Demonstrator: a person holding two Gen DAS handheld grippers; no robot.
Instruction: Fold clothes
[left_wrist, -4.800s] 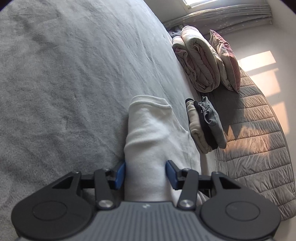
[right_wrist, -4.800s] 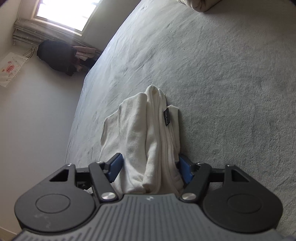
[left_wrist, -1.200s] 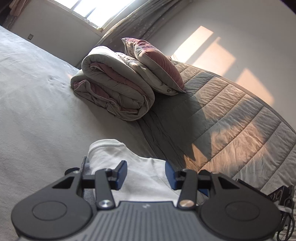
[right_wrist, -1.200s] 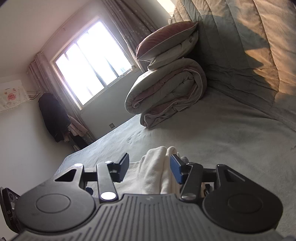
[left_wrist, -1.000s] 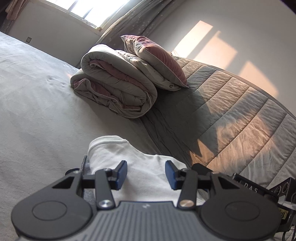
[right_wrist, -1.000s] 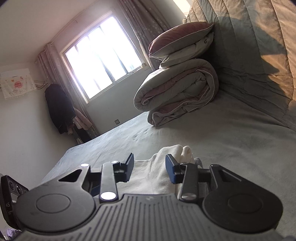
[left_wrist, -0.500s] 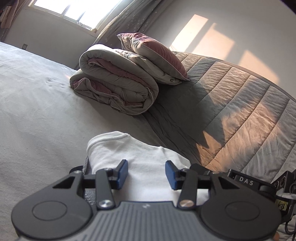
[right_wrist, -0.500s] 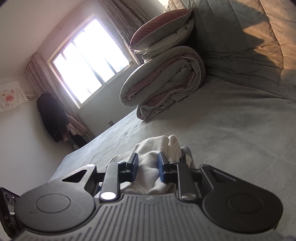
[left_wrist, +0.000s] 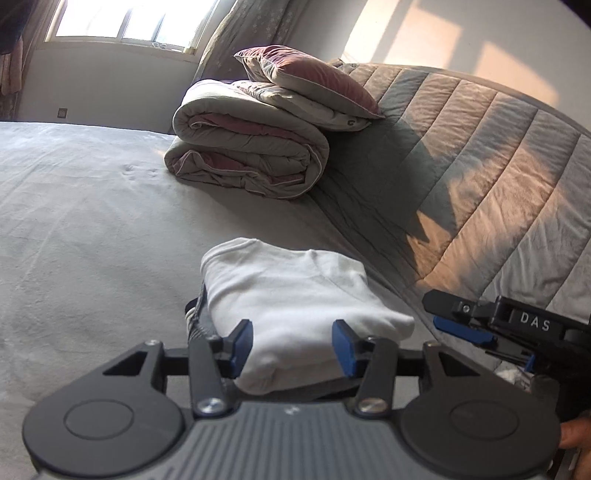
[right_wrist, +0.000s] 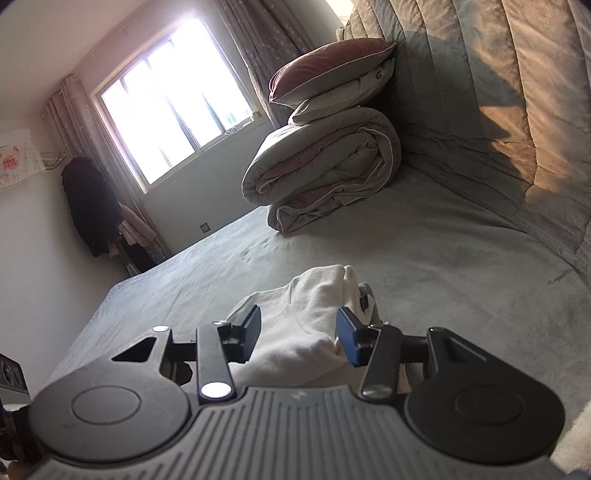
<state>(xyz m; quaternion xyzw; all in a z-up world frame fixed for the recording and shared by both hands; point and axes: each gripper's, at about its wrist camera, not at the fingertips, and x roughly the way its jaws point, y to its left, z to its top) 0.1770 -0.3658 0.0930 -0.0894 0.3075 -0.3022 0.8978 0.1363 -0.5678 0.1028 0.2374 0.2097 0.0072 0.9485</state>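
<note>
Sunlit window (right_wrist: 173, 92) with curtains, grey bed (left_wrist: 92, 206), rolled duvet (left_wrist: 247, 155) under pillow (left_wrist: 306, 77), quilted headboard (left_wrist: 480, 155).

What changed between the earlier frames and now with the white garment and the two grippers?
The folded white garment was carried from the open bed to a stack of clothes near the headboard and set on top. The right gripper pinched, then reopened; the left gripper backed off, open. The rolled duvet and pillow stayed put.

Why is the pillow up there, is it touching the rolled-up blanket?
Touching. In the left wrist view the pillow lies right on top of the rolled blanket, no gap between them; the right wrist view shows the same stack.
</note>
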